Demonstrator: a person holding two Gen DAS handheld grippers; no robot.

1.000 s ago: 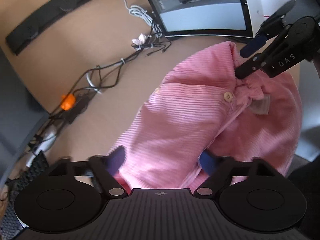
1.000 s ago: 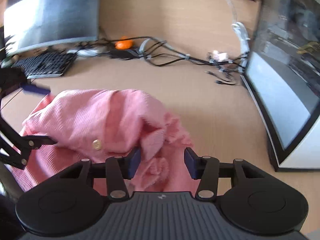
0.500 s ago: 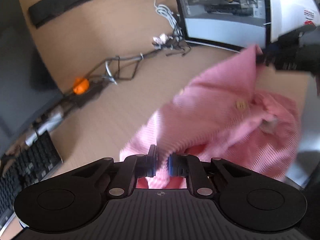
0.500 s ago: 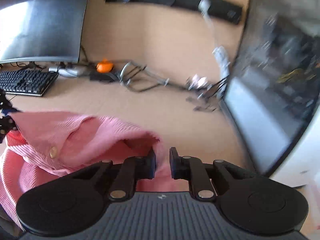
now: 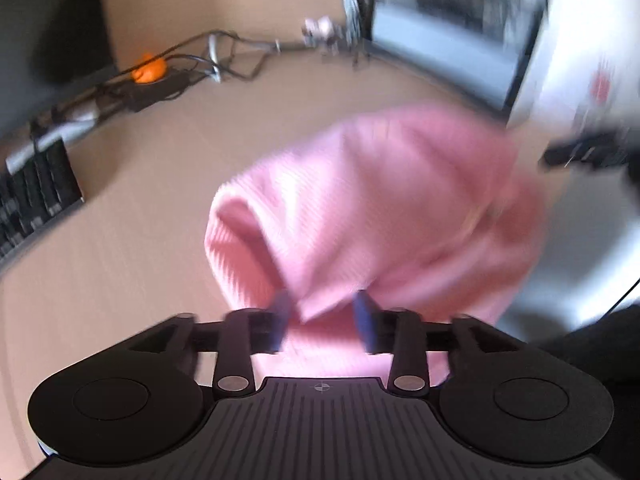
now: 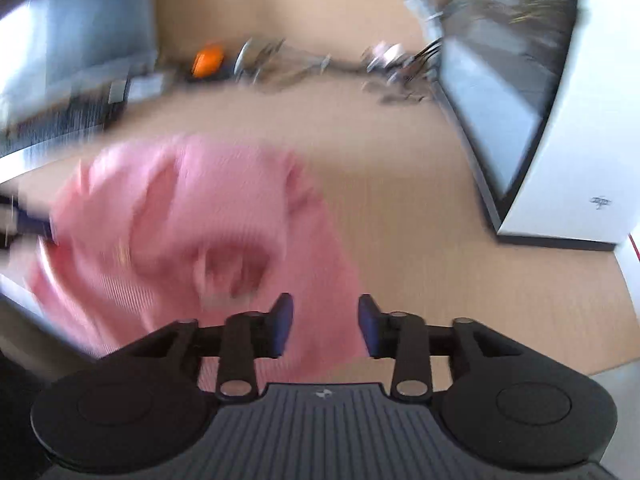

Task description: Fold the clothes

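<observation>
Pink garment [image 5: 384, 200], bunched on table [image 5: 140, 240]; left tongs [image 5: 322, 322] and right tongs [image 6: 325, 326] both parted, releasing cloth, seemingly to regrasp for folding.

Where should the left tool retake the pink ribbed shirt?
Probably the folded edge flap of the pink ribbed shirt, hanging right between the open left tool fingers. Come straight forward along the fingers; that flap is thin and nearest, the rest is a bunched mound. Blur hides finer detail.

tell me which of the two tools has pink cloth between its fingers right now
The left tool: a fold of the pink shirt pokes between its open fingers. The right tool is open too, its gap showing mostly bare desk.
</observation>
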